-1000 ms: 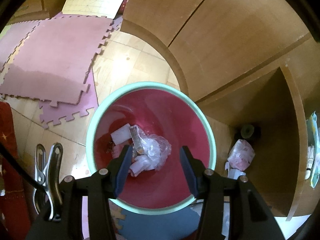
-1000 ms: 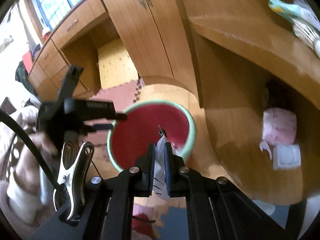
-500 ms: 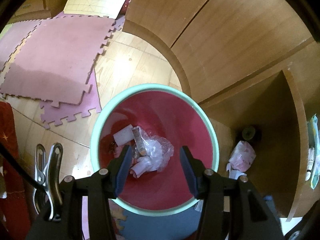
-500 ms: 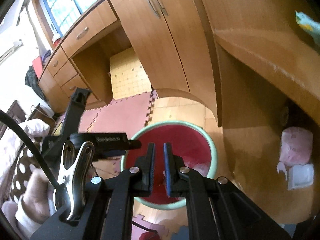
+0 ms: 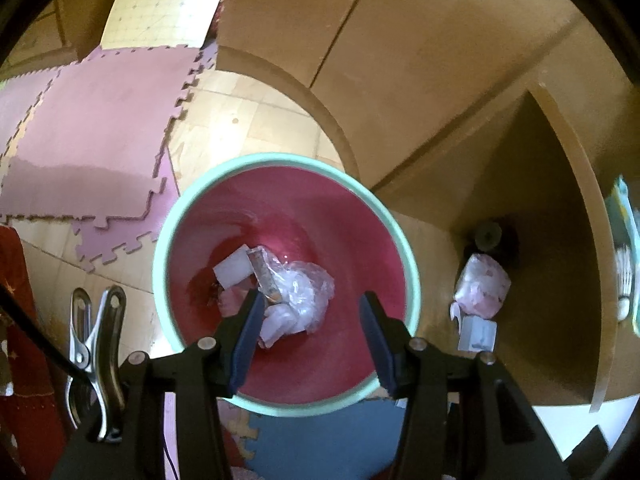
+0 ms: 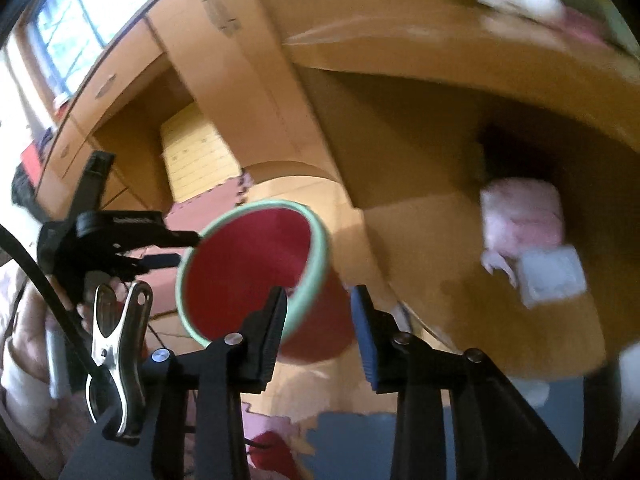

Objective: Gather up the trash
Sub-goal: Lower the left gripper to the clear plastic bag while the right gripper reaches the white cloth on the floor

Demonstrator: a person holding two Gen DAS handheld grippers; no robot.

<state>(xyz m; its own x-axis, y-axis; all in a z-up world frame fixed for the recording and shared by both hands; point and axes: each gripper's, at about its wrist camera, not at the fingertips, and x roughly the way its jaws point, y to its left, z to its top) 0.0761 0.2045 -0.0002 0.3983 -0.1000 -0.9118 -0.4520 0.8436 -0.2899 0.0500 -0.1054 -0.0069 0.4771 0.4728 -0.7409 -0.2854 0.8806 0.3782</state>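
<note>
Both jaws of right gripper (image 6: 320, 312) just opened, empty; wrapper gone.

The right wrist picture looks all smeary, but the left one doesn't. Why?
Right wrist view: motion blur smears the pink pack, the white box and the bin, so the camera was probably moving quickly; only the right hand-held gripper looks crisp. Left wrist view: sharp, with the trash in the bin clear; the fisheye lens bends the cabinet edges, and sunlight glares on the floor.
</note>
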